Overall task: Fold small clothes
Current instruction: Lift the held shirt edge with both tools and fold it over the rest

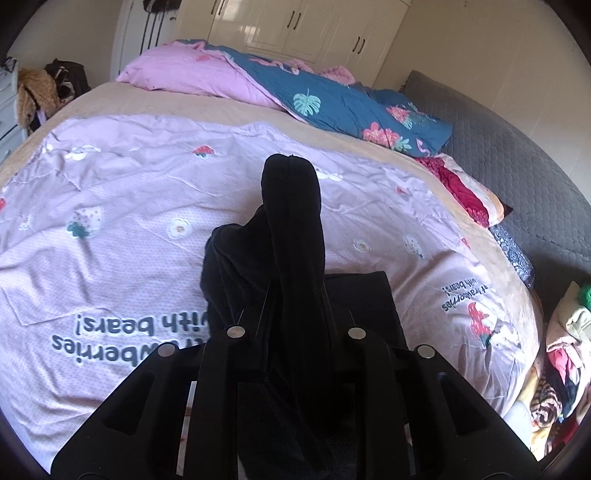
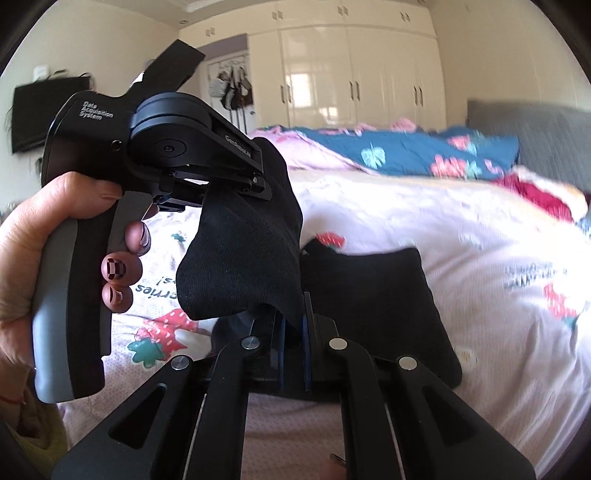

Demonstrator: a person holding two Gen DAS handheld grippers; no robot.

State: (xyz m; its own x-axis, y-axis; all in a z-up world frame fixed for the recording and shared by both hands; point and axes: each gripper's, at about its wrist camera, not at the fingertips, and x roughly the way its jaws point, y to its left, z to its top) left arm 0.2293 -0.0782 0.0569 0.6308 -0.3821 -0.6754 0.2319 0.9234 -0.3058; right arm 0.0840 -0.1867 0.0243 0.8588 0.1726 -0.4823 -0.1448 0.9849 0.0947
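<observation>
Left wrist view: left tool (image 1: 291, 295) clenched on a black sock (image 1: 295, 229). The sock runs up between the two fingers and sticks out past them, with its rounded end well above the pink strawberry quilt (image 1: 110, 192). A second fold of the same black fabric bulges to the left of the fingers. A flat black folded piece (image 1: 369, 299) lies on the quilt just right of the tool, partly hidden behind it. Beyond the quilt: pink pillow (image 1: 184, 74), blue floral duvet (image 1: 351, 107), white wardrobe (image 1: 295, 29). A heap of mixed clothes (image 1: 561, 362) sits off the quilt's right edge.

Right wrist view: right tool (image 2: 293, 328) clamped tight on the lower edge of the sock (image 2: 240, 258), with fabric pinched between the blue pads (image 2: 306, 339). From there the sock rises up and left to the left tool (image 2: 258, 184), whose fingers grip its upper end, so the sock hangs stretched between the two tools, off the quilt (image 2: 443, 229). A hand (image 2: 44, 251) wraps around the left tool's grey handle; painted nails are visible. The flat black piece (image 2: 388, 295) lies on the quilt just right of and behind the right tool. Blue duvet (image 2: 424, 151) and wardrobe (image 2: 351, 74) are behind; the background is blurred.
</observation>
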